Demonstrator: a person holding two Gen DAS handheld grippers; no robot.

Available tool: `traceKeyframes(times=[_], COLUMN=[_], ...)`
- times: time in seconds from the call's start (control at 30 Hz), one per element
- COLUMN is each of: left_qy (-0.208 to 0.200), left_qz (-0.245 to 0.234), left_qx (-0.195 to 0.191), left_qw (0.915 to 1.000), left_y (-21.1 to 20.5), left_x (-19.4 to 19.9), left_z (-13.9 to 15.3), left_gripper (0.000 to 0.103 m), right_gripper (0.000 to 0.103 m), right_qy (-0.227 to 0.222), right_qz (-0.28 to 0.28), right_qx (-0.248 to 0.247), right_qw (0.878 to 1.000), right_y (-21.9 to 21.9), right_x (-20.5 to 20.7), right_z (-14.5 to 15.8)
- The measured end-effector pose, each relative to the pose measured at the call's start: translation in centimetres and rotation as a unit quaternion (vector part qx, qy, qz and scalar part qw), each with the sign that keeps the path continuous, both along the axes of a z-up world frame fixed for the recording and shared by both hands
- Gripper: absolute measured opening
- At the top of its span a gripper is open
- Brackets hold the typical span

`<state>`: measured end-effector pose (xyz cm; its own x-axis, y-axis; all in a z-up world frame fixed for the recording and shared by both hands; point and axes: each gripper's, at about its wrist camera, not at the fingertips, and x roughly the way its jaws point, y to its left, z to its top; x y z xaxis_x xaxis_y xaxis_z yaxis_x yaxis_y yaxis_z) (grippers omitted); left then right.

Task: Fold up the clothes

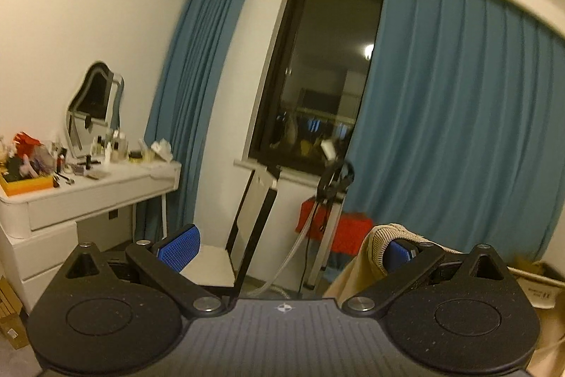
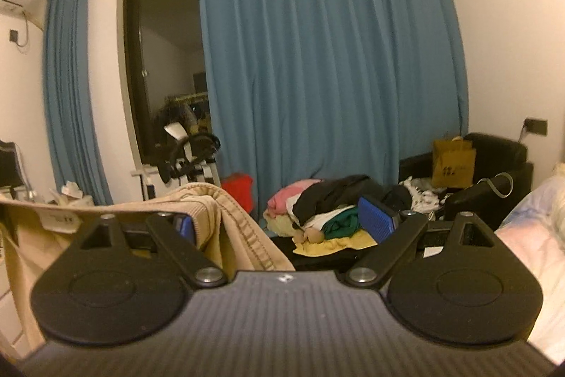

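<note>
While the beige garment [image 2: 226, 221] hangs lifted in the air between the two tools, the step in hand looks like spreading it out by its ribbed edge before laying it flat, and that goes best if both grippers keep level with each other, draw apart only until the cloth is taut, and avoid letting the fabric slide off a single pad. The left gripper [image 1: 293, 248] has its jaws wide apart; the cloth is draped over its right-hand blue pad [image 1: 399, 255] alone, hooked there and not pinched, while the other pad stands bare. The right gripper [image 2: 282, 225] is likewise spread wide, with the garment's hem and ribbing wrapped over its left-hand pad [image 2: 185, 225] and the opposite pad clear of any cloth. So the garment spans the inner sides of both tools, resting on one finger of each, with a label visible on its stretched upper edge. Closing each pair of fingers on the fabric would, I judge, make the hold safer. A heap of other clothes [image 2: 317, 204] lies beyond, below the blue curtain [image 2: 328, 59].
</note>
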<state>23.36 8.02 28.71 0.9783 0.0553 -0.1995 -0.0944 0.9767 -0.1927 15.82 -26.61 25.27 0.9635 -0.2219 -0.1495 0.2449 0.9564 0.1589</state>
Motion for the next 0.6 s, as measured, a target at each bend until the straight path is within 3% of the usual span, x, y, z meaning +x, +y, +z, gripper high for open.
traceKeyframes(times=[0.17, 0.33, 0.47, 0.6], left_qy=[0.032, 0.1, 0.172, 0.237], left_qz=[0.003, -0.012, -0.034, -0.077], left_qx=[0.016, 0.042, 0.066, 0.097], left_qw=[0.9994, 0.9941, 0.9823, 0.9635], left_y=[-3.3, -6.0, -7.4, -7.9], left_x=[12.8, 25.8, 33.1, 36.5], left_z=[-8.0, -21.0, -31.0, -37.0], left_gripper=[0.103, 0.103, 0.103, 0.103], right_gripper=[0.089, 0.089, 0.089, 0.089], right_qy=[0.036, 0.073, 0.131, 0.215], right_qz=[-0.014, -0.026, -0.02, -0.001], right_qx=[-0.009, -0.014, -0.004, 0.002], right_qw=[0.999, 0.997, 0.991, 0.977], right_y=[-2.0, -4.5, -6.7, -7.4], right_x=[11.2, 22.3, 29.4, 33.6], right_z=[-7.7, -18.0, -27.2, -33.3])
